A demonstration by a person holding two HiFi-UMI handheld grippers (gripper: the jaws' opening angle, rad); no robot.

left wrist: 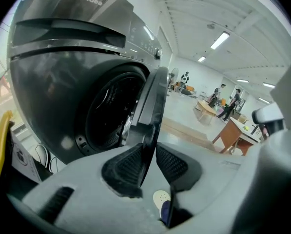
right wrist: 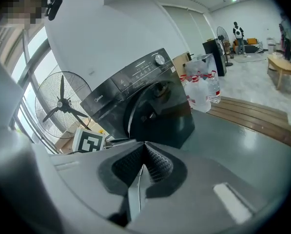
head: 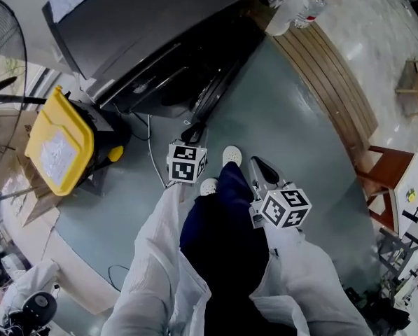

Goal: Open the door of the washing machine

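Dark washing machine (left wrist: 57,77) with door (left wrist: 152,101) swung open.

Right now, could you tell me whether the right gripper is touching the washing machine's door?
Apart: the head view shows bare floor between the right gripper and the door.

The grey floor (head: 293,152) carries the washing machine (head: 145,40), a yellow-lidded bin (head: 60,142) beside it, loose cables (head: 151,156), water bottles (head: 296,5) and a strip of wooden boards (head: 328,82).
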